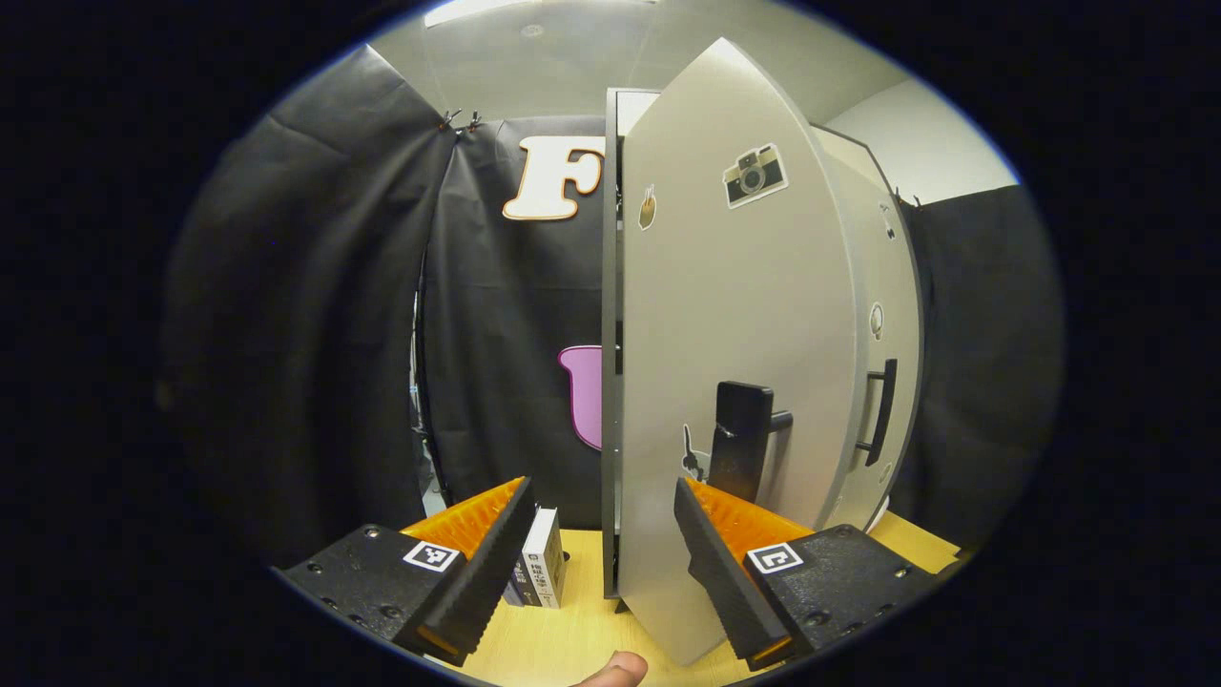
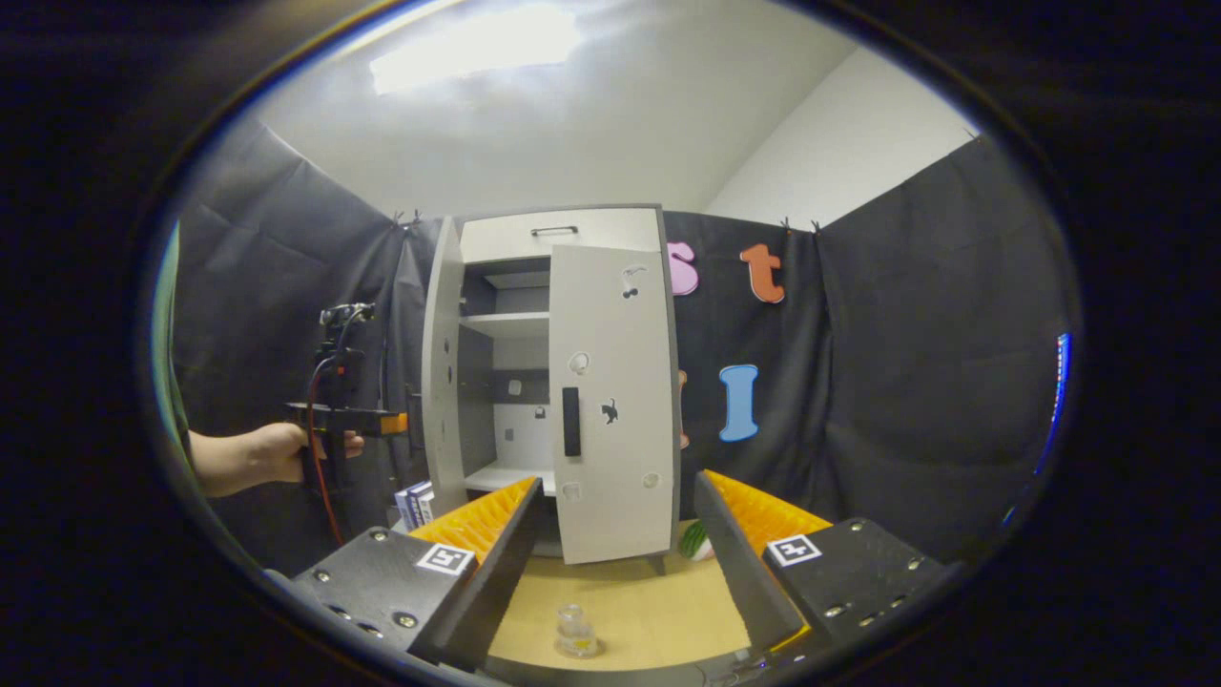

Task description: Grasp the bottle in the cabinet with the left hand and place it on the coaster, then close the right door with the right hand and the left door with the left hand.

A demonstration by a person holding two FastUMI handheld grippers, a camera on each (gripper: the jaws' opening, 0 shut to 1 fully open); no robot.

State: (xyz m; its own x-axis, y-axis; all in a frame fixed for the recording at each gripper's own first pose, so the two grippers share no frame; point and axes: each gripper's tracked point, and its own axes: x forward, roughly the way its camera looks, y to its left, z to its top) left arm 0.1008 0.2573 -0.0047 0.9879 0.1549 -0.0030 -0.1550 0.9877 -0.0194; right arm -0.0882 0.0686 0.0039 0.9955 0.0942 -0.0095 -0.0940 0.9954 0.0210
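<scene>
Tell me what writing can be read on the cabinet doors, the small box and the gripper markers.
Box beside the cabinet: printed text, too small to read.
Cabinet door: stickers such as the camera sticker are pictures, no words.
Square marker beside the jaws: a black-and-white pattern, no words.

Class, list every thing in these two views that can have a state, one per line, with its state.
Left door: open wide.
Right door: partly open.
Bottle: upright on the table, out of the cabinet.
Left gripper: open, holding nothing.
Right gripper: open, holding nothing.
</scene>
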